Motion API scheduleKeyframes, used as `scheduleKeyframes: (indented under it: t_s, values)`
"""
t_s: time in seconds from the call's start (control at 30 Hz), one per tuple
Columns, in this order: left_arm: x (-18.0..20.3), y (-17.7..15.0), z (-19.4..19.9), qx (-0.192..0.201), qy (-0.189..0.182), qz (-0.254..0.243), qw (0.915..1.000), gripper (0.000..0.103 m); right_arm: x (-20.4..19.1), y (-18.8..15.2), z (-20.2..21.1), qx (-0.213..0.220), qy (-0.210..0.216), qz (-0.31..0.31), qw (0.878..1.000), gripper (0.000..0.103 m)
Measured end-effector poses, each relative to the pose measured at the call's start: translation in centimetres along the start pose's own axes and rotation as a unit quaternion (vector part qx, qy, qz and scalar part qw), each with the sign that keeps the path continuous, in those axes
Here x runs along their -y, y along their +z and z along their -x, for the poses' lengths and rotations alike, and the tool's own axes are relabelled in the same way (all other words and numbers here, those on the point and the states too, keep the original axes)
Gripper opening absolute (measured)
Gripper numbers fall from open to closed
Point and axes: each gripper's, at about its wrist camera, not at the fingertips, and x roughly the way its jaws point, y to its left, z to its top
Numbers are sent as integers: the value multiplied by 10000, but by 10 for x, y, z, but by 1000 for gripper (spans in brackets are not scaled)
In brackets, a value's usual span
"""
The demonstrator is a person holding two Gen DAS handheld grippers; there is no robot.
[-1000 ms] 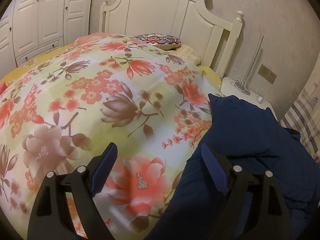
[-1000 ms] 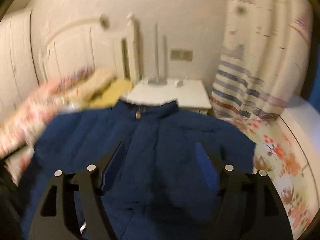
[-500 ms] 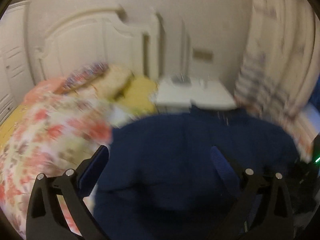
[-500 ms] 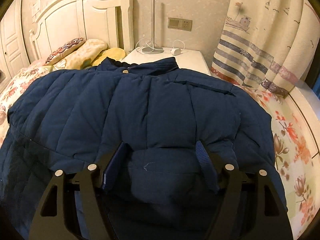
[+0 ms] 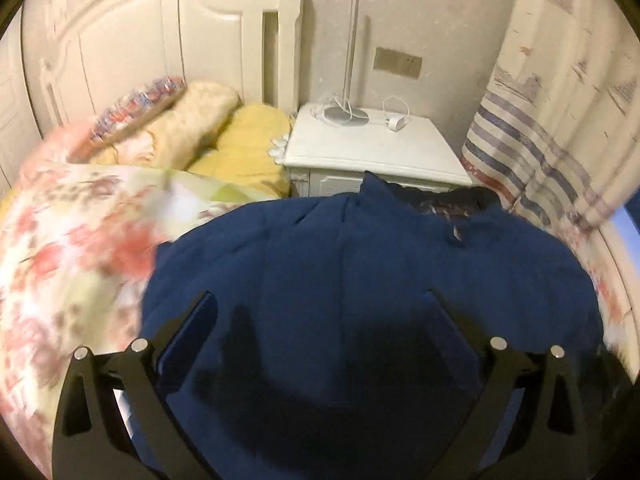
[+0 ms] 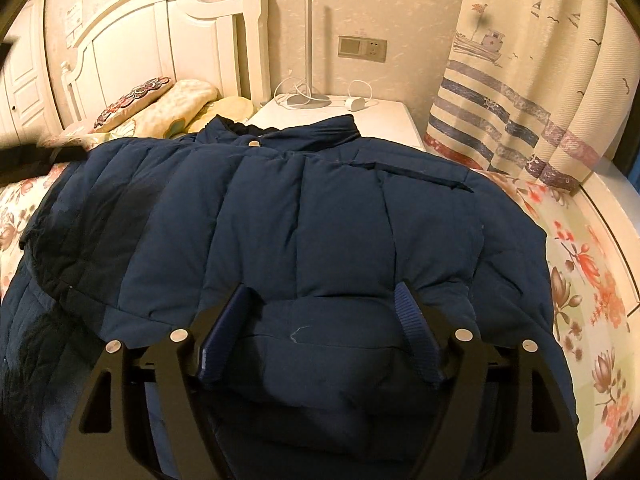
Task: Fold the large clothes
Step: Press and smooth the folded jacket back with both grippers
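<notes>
A navy padded jacket [image 6: 304, 208] lies spread on the bed, collar toward the nightstand, front up with a snap at the neck. My right gripper [image 6: 323, 288] is low at its near hem. A puffy fold fills the gap and touches both blue pads [image 6: 224, 332], while the jaws are opening. In the left wrist view the same jacket [image 5: 360, 264] lies below my left gripper [image 5: 319, 295]. That gripper hovers over the jacket's left half with its jaws spread wide and nothing pinched between its fingers.
The bed has a floral quilt [image 5: 68, 248], pillows [image 6: 176, 100] and a white headboard [image 6: 160, 36]. A white nightstand [image 5: 372, 148] beyond the collar carries a lamp base and a charger. A striped curtain [image 6: 520, 92] hangs on the right. A dark blurred shape [image 6: 36, 158] crosses the left edge.
The left view has swung from the floral quilt to over the jacket, and its jaws have spread wider. The right gripper has sunk onto the jacket's hem fold.
</notes>
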Motion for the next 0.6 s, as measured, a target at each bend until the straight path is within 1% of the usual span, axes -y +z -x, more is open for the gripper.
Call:
scheduleKeyframes:
  t_s: [0.03, 0.07, 0.1, 0.13, 0.17, 0.23, 0.3, 0.33, 0.4, 0.47, 0.53, 0.57, 0.6]
  values:
    - [-3, 7, -19, -232, 120, 33, 9997, 101, 0, 0, 0, -1, 8, -5, 10000, 74]
    - [-4, 7, -37, -521, 192, 62, 9984, 101, 0, 0, 0, -1, 9, -7, 10000, 74]
    - [-5, 6, -51, -700, 211, 53, 9973, 101, 0, 0, 0, 2, 29, -17, 10000, 74]
    - [-4, 3, -59, -688, 256, -27, 9973, 101, 1, 0, 0, 11, 59, -25, 10000, 74]
    - [0, 2, -59, -603, 341, -133, 9975, 101, 0, 1, 0, 19, 78, -39, 10000, 75]
    - [2, 4, -56, -705, 397, -99, 9967, 101, 1, 1, 0, 10, 111, -55, 9999, 76]
    - [-1, 10, -44, -629, 185, 179, 9977, 101, 1, 1, -1, -3, 149, -57, 9999, 78]
    - [-1, 16, -35, -487, 11, 338, 9982, 101, 1, 2, -1, -5, 162, -57, 9999, 78]
    - [5, 25, -28, -343, -44, 401, 9986, 101, 1, 2, -1, -7, 172, -53, 9998, 79]
    - [20, 30, -36, -466, -73, 292, 9985, 101, 1, 2, -1, -6, 170, -55, 9998, 79]
    - [41, 28, -52, -730, -44, 22, 9973, 101, 1, 2, -1, -7, 169, -57, 9998, 79]
    - [53, 25, -65, -861, 105, -210, 9960, 101, 1, 2, -1, -6, 167, -55, 9998, 79]
    - [68, 17, -76, -860, 470, -578, 9935, 101, 1, 2, -1, -2, 169, -56, 9998, 79]
